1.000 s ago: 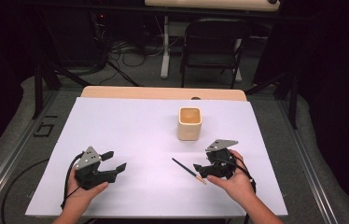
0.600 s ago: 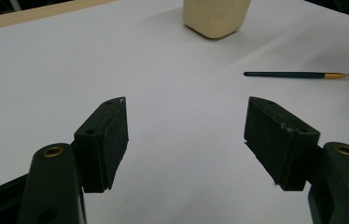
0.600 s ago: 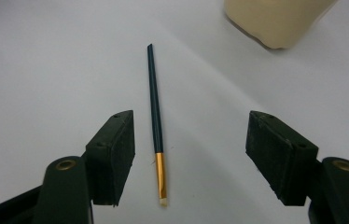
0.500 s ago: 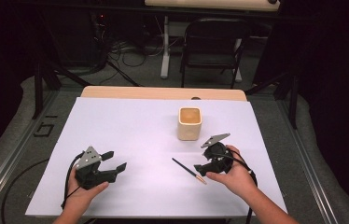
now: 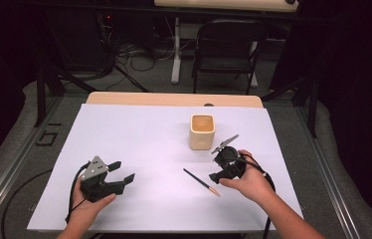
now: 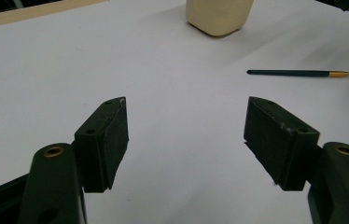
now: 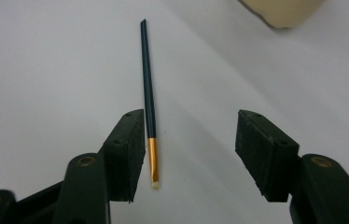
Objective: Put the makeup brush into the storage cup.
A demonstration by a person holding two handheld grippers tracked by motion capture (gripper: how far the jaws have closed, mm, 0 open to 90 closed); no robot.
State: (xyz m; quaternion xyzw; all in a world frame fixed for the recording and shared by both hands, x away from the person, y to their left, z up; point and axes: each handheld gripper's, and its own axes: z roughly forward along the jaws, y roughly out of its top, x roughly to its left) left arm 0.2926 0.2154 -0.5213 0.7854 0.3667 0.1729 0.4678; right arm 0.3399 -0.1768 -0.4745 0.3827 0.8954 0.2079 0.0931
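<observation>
A thin dark paintbrush [image 5: 200, 181] with a gold ferrule lies flat on the white table sheet [image 5: 144, 144]; it shows again as the paintbrush [image 7: 149, 112] and the paintbrush [image 6: 298, 73]. A cream square cup [image 5: 202, 131] stands upright behind it. My right gripper [image 5: 217, 175] hovers just right of the brush, tilted down and open; the brush's ferrule end lies between the jaws, close by the left one. My left gripper [image 5: 122, 172] rests open near the front left, nothing between its jaws; in its own view the left gripper [image 6: 186, 140] faces the cup [image 6: 218, 16].
A bare wooden strip [image 5: 174, 99] runs along the table's far edge. Beyond it stand a black folding chair [image 5: 226, 47] and cables on the floor. A dark cable [image 5: 77, 191] trails from the left gripper.
My right gripper has tipped downward and shifted slightly left toward the brush's ferrule end. The left gripper, the brush and the cup have stayed put.
</observation>
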